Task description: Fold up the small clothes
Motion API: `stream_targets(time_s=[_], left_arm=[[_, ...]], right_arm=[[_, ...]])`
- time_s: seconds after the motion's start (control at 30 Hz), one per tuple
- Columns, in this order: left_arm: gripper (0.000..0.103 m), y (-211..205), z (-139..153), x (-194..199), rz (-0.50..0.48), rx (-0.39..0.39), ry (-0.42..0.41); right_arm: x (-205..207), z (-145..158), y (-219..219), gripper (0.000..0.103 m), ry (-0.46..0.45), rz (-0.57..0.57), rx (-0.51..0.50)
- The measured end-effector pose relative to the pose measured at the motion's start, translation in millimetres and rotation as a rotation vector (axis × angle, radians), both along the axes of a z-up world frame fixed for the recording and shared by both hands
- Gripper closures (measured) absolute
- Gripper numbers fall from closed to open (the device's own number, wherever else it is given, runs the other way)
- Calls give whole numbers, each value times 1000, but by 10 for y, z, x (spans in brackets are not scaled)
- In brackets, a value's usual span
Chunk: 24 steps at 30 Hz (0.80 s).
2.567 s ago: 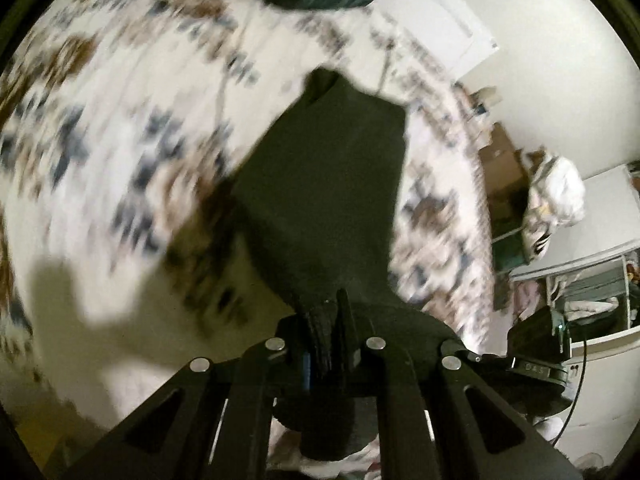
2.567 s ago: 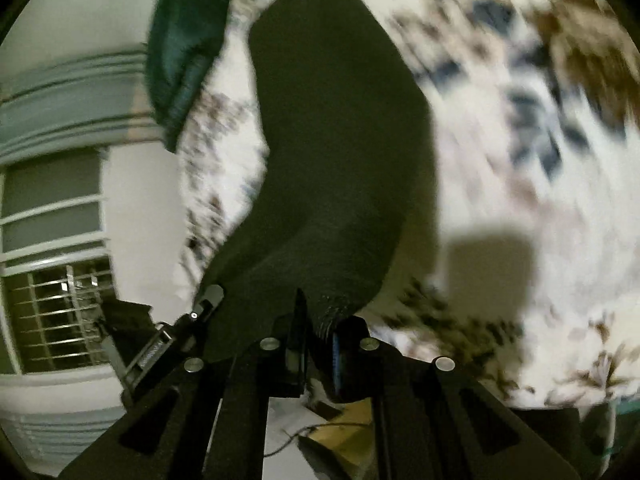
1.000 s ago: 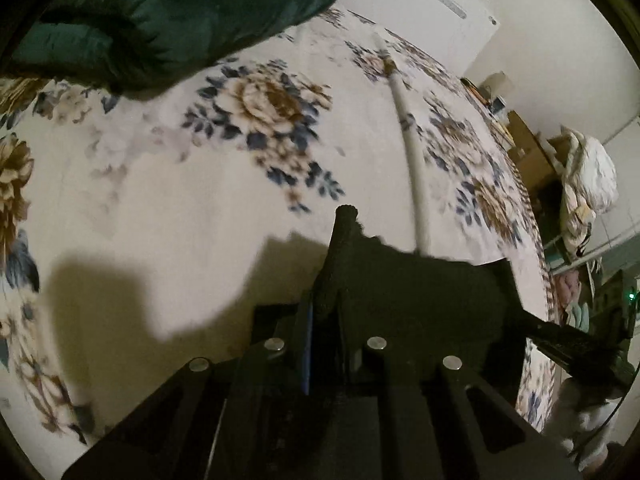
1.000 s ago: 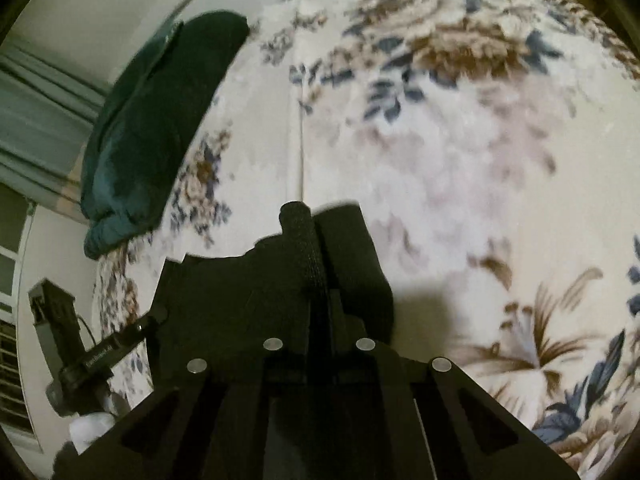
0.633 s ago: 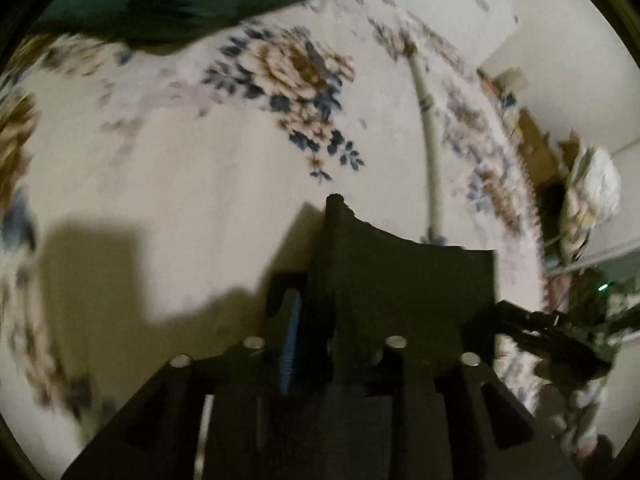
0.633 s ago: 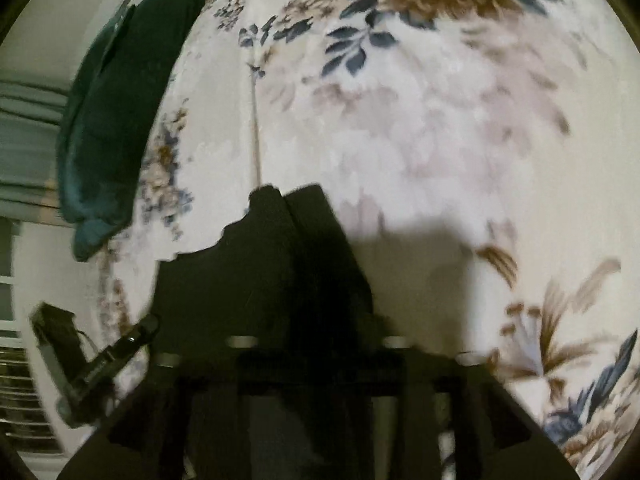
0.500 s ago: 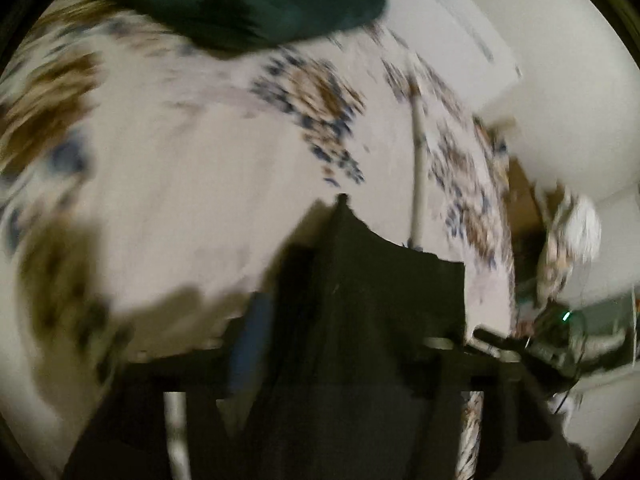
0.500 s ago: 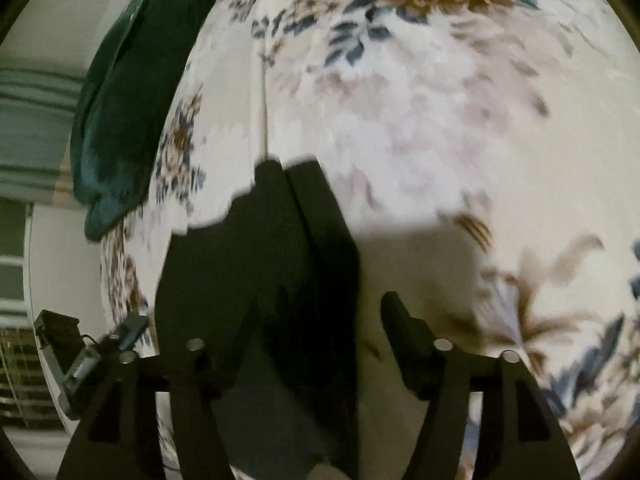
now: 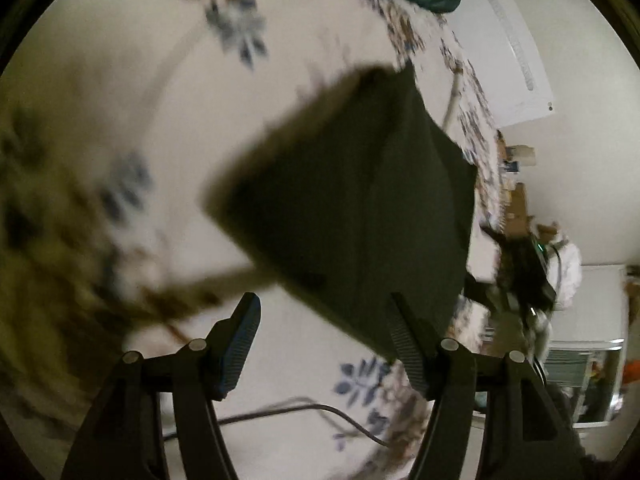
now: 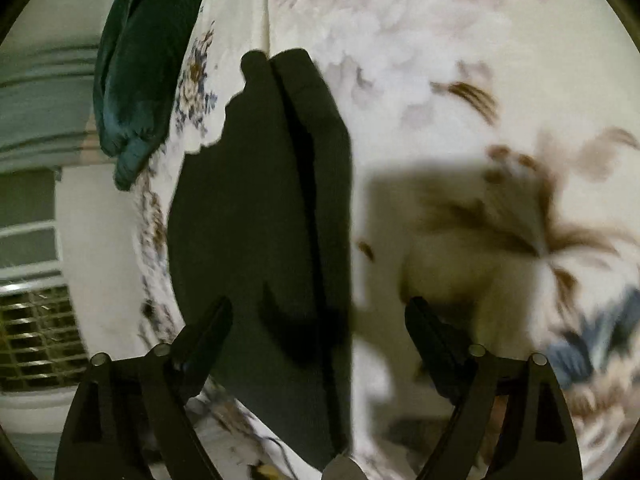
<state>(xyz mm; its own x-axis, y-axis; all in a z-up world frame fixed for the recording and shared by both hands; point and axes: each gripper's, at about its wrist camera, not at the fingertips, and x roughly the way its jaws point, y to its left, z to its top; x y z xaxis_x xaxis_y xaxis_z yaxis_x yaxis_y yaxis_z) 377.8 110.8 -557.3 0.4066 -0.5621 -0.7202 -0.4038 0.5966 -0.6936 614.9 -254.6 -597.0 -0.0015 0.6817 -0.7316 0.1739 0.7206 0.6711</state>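
The dark garment (image 10: 264, 220) lies folded on the floral bedspread (image 10: 460, 40), let go a moment ago, so this fold looks done. Left gripper (image 9: 324, 344) and right gripper (image 10: 320, 336) both stand apart, empty. Motion blur smears the near bedspread; the garment's near edge is cut off.

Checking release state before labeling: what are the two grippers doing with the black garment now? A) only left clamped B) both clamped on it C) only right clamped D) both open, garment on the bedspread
D: left gripper and right gripper both show jaws spread; black garment lies folded on the floral bedspread.
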Motion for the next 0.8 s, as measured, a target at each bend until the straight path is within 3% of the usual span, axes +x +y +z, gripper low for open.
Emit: stream_targets(time_s=[0.17, 0.23, 0.4, 0.43, 0.47, 0.53, 0.57, 0.63, 0.7, 0.8], left_arm=[[40, -372, -380, 183, 39, -124, -10], [33, -419, -469, 273, 98, -169, -45], [32, -330, -485, 451, 257, -231, -74], [38, -289, -480, 442, 310, -240, -79], [59, -261, -465, 435, 336, -234, -78], [72, -208, -379, 478, 335, -202, -86], [75, -187, -314, 479, 331, -188, -96], [77, -165, -180, 522, 305, -159, -114], [77, -137, -29, 622, 260, -125, -132], [78, 14, 172, 735, 196, -80, -158]], right_arm=[[381, -308, 133, 13, 42, -12, 99], [482, -371, 184, 13, 49, -12, 119], [652, -400, 359, 14, 35, 13, 132], [677, -406, 381, 15, 25, 11, 124], [702, -413, 418, 17, 14, 5, 114], [732, -397, 466, 38, -22, 2, 78], [733, -378, 490, 47, -35, 0, 57], [704, -366, 457, 75, -50, -20, 34], [631, -304, 424, 84, -82, -48, 9], [402, -111, 390, 86, -108, -122, -36]])
